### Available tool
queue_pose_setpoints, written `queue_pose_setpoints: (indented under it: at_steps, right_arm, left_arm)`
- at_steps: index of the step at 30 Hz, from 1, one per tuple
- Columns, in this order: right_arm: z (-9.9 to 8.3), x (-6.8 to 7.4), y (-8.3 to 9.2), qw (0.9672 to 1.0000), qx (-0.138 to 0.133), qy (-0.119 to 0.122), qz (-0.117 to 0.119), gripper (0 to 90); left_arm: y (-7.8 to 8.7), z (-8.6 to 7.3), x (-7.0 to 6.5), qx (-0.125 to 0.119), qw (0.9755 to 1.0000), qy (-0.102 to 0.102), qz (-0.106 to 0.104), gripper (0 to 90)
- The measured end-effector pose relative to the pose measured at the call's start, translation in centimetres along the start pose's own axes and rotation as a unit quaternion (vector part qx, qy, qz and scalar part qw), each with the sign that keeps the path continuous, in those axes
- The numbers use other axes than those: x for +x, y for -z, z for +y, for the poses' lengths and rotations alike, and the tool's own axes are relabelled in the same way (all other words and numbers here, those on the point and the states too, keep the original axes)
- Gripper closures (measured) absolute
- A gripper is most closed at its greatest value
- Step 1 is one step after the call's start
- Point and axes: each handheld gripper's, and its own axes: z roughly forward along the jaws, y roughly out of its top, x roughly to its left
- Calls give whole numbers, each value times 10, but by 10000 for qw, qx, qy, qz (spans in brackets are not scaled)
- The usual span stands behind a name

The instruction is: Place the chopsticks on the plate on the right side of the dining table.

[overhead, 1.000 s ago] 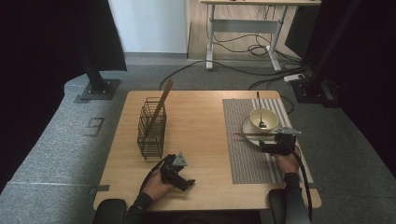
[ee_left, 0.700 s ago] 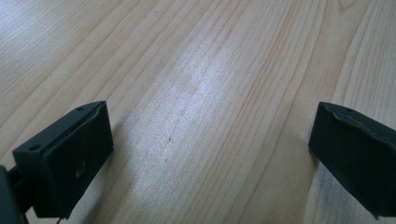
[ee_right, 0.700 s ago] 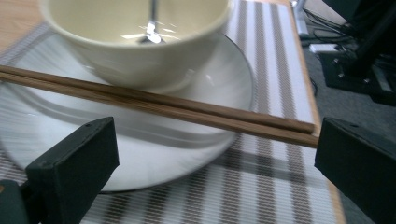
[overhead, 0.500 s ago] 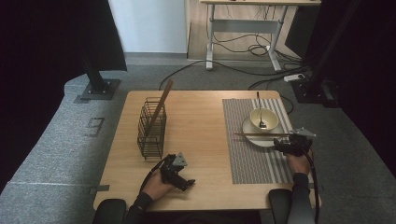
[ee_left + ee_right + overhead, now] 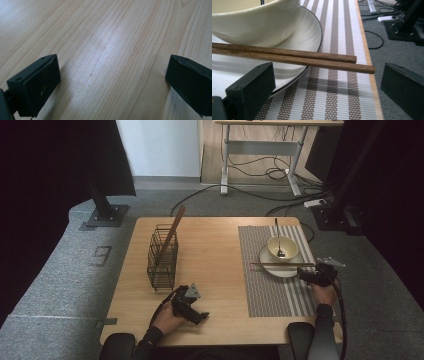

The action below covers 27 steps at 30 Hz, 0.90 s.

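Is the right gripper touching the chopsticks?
Apart. In the right gripper view the chopsticks lie across the plate rim, ahead of the right gripper, whose open fingers stand short of them with striped mat showing between.

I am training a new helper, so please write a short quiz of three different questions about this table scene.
1. True or false: the chopsticks lie across the plate.
2. Where does the bowl stand? A) in the basket B) on the plate C) on bare wood
3. Are the right gripper fingers open or shut?

Key: 1 true. 2 B. 3 open, with the chopstick ends ahead of the gap between them.
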Motion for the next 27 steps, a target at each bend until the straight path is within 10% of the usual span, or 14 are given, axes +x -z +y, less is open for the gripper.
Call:
queue_pose_setpoints:
  at_steps: [27]
  right_arm:
    - [1,8,-5,9995,103,191,228,12]
  left_arm:
    - [0,0,0,1,10000,0,1,0]
